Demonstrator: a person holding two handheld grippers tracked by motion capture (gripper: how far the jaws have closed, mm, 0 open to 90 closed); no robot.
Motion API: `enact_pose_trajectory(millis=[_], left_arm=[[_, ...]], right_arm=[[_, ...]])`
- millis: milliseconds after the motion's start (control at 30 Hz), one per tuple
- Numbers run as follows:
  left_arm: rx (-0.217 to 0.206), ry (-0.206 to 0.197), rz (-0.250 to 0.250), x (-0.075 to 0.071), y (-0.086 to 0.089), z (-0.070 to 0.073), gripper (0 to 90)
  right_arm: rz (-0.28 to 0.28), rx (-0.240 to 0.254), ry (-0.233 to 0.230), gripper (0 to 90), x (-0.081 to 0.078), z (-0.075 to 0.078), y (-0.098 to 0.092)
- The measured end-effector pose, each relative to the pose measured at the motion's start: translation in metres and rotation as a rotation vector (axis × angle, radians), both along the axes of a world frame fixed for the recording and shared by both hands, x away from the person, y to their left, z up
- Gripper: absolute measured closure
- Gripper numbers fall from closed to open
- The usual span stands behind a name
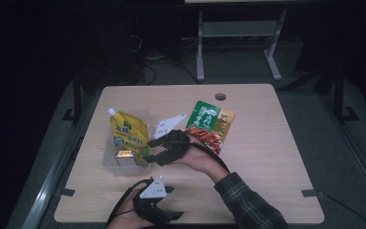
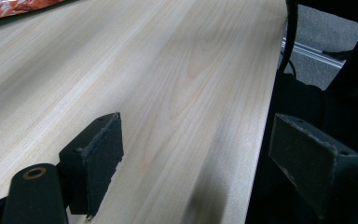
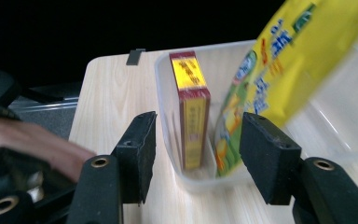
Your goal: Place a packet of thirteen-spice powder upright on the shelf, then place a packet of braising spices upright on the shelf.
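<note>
A clear plastic container point(image 1: 108, 164) stands on the left of the wooden table. A yellow spouted pouch point(image 1: 127, 131) leans in it, beside a small red and yellow box point(image 1: 125, 156) standing on end. My right gripper point(image 1: 147, 150) is open at the container's right side, jaws pointing at it. In the right gripper view the gripper point(image 3: 204, 151) frames the container point(image 3: 335, 126), with the box point(image 3: 191, 107) and pouch point(image 3: 279, 70) just ahead, nothing held. My left gripper point(image 1: 175, 202) rests open near the table's front edge, its jaws point(image 2: 200, 158) wide apart and straddling that edge.
A green and red snack packet point(image 1: 209, 121) lies flat at the table's middle, just behind the right hand; its corner point(image 2: 14, 7) shows in the left gripper view. A cable hole point(image 1: 220, 97) sits near the far edge. Bare wood lies to the right.
</note>
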State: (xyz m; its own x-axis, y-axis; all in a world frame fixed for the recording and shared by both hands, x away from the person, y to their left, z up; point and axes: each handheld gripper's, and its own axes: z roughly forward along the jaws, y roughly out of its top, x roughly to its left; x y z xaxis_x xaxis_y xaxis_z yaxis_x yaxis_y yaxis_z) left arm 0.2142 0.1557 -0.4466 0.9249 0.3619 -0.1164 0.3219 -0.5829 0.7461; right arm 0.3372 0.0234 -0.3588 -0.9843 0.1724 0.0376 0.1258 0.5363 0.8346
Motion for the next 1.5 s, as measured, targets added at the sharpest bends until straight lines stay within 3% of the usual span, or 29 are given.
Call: enact_pose_trajectory(millis=[33,333,433,467,567,667,700,767,800,833,933,1033,1100,1333,1433,1500], left_arm=[[0.001,0.001,0.004,0.000,0.000,0.000,16.7],[-0.011,0.006,0.010,-0.001,-0.001,0.000,16.7],[0.003,0.001,0.004,0.000,0.001,0.001,16.7],[0.003,0.001,0.004,0.000,0.001,0.001,16.7],[-0.004,0.001,0.005,0.000,0.001,0.001,16.7],[-0.010,0.005,0.008,0.000,0.000,0.001,16.7],[-0.011,0.002,0.008,0.000,0.000,0.001,16.7],[-0.012,0.003,0.008,0.001,0.000,0.001,16.7],[-0.012,0.003,0.008,0.001,0.000,0.001,16.7],[-0.012,0.006,0.011,0.001,0.001,0.001,16.7],[-0.015,0.003,0.010,0.001,0.000,0.001,16.7],[-0.011,-0.002,0.009,0.001,0.000,0.001,16.7],[-0.004,-0.004,0.008,0.001,0.000,0.001,16.7],[-0.007,-0.005,0.010,0.003,0.000,0.001,16.7],[-0.007,-0.007,0.014,0.003,0.000,0.002,16.7],[-0.007,-0.011,0.013,0.003,0.000,0.002,16.7]], right_arm=[[-0.018,0.002,0.000,45.2,-0.001,0.000,-0.011],[-0.108,-0.001,0.011,46.9,0.012,-0.005,-0.042],[-0.183,-0.012,0.021,54.1,0.027,-0.009,-0.058],[-0.183,-0.012,0.021,54.1,0.027,-0.009,-0.058],[-0.269,-0.020,0.053,66.2,0.044,-0.017,-0.072],[-0.318,-0.029,0.058,72.9,0.053,-0.021,-0.078],[-0.365,-0.033,0.056,80.1,0.063,-0.027,-0.084],[-0.419,-0.031,0.054,84.7,0.072,-0.031,-0.090],[-0.419,-0.031,0.054,84.7,0.072,-0.031,-0.090],[-0.468,-0.031,0.047,88.4,0.081,-0.036,-0.097],[-0.539,-0.066,0.037,89.7,0.095,-0.041,-0.104],[-0.589,-0.046,0.035,89.8,0.108,-0.042,-0.112],[-0.618,-0.072,0.029,89.8,0.117,-0.043,-0.117],[-0.721,-0.065,-0.008,89.9,0.148,-0.044,-0.133],[-0.763,-0.077,0.003,90.0,0.157,-0.048,-0.136],[-0.837,-0.090,0.002,90.0,0.171,-0.059,-0.139]])
